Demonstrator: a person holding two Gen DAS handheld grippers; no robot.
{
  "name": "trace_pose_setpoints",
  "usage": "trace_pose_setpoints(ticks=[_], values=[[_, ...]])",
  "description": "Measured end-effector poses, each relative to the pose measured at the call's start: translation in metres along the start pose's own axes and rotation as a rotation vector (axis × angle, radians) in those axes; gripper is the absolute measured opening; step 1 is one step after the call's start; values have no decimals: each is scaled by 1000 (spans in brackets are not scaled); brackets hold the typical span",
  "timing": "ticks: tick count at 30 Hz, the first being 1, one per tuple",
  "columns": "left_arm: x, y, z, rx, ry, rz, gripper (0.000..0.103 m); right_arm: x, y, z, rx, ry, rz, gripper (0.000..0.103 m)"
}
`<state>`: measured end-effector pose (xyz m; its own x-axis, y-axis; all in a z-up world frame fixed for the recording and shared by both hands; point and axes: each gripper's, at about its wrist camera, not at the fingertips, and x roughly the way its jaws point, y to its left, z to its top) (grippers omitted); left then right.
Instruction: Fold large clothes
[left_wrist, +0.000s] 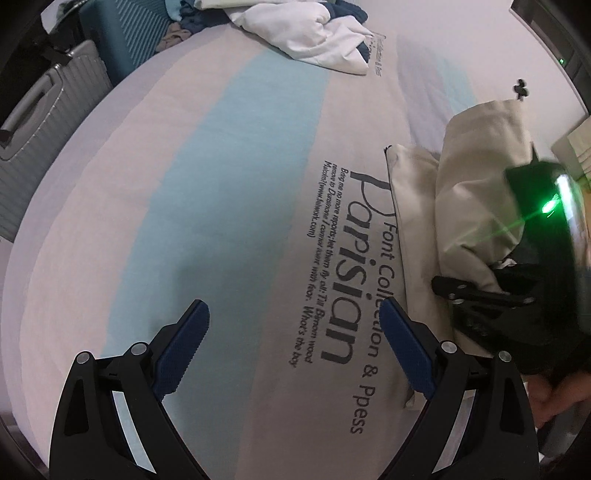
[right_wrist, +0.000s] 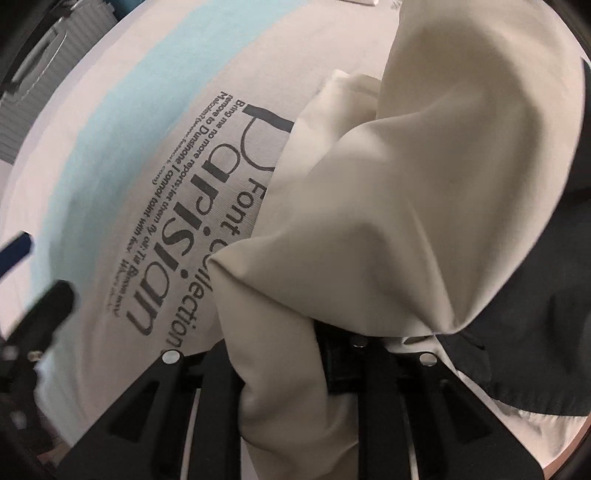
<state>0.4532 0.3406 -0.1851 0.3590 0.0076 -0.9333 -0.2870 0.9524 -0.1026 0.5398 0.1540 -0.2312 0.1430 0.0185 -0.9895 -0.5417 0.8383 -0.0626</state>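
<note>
Soft, limp, light cream cotton garment bunched at three o'clock on the printed bedsheet, pinched in the nearly closed right gripper; left gripper wide open, empty; best retaken at a hem corner.

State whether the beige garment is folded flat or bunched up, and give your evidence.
Bunched up: the beige garment hangs in loose folds from the right tool, only partly resting on the bedsheet.

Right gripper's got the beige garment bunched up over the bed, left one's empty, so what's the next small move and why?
Probably bring the open left gripper across to pinch a free edge of the beige garment. It hangs bunched from the right gripper, only partly resting on the bed sheet, and likely needs two holds to spread flat.
</note>
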Motion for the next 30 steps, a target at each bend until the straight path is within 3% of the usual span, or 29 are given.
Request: trace_pose_setpoints(ticks=[4,10,14,19,20,22,27,30], values=[[-14,6,-6,-11,-8,0,91,7,21,-7,4,-51,-41,24],[-33,15,-13,-21,-24,10,91,1,37,-7,50,-75,-66,24],[-41,22,-15,-43,-27,15,91,-4,53,-15,59,-112,-47,37],[-47,38,-20,-45,-13,69,92,-5,66,-11,94,-98,91,68],[-49,43,-22,-48,-10,85,92,-5,66,-8,103,-73,149,77],[-54,54,-26,-58,-8,116,92,-9,62,0,128,-42,250,85],[-72,82,-36,-112,-3,167,92,-35,59,1,148,-29,417,89],[-78,87,-39,-131,4,178,92,-38,80,-9,79,-10,391,96]])
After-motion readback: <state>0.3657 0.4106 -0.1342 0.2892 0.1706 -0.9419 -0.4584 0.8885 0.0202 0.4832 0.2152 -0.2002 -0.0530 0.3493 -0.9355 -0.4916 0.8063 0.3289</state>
